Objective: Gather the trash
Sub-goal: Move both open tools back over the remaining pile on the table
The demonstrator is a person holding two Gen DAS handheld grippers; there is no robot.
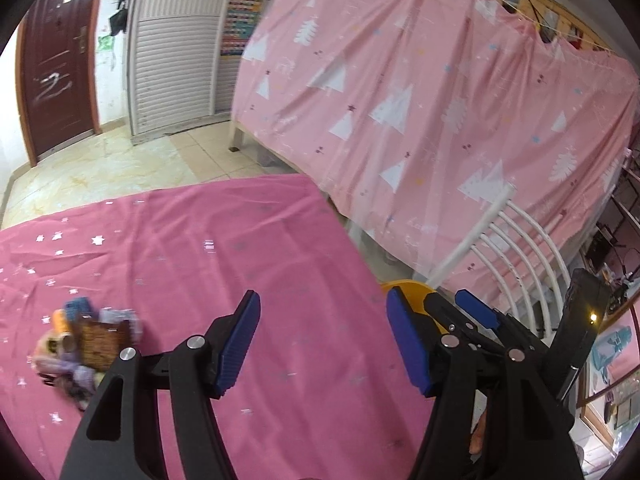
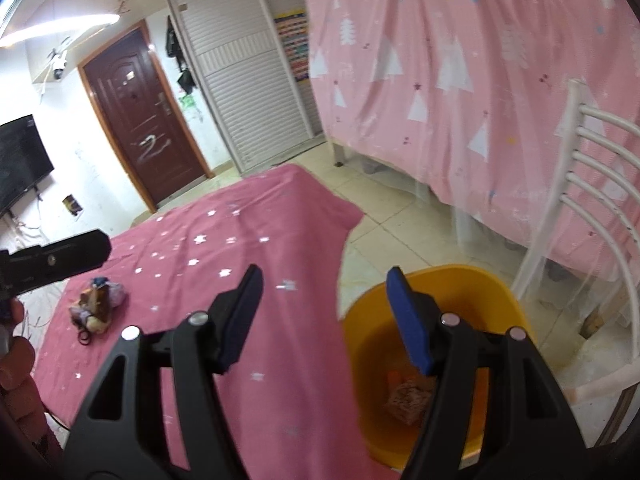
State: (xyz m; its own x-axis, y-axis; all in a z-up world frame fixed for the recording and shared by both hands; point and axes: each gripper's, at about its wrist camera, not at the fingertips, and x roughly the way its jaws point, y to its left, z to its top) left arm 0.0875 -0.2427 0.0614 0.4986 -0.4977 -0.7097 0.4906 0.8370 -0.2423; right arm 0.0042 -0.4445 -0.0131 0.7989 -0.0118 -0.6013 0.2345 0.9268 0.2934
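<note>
Blurred trash pile; yellow bin half hidden by fingers.

bare cloth beyond trash pile, bucket mouth open, chair crowding right

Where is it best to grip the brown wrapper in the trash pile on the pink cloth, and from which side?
Probably its raised upper edge, from above: the brown wrapper stands up in the trash pile, so open jaws can straddle that thin edge.

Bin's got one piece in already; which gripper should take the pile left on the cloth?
Left, probably. The left gripper is open, with the trash pile just beside it; the open right gripper hangs by the yellow bin.
</note>
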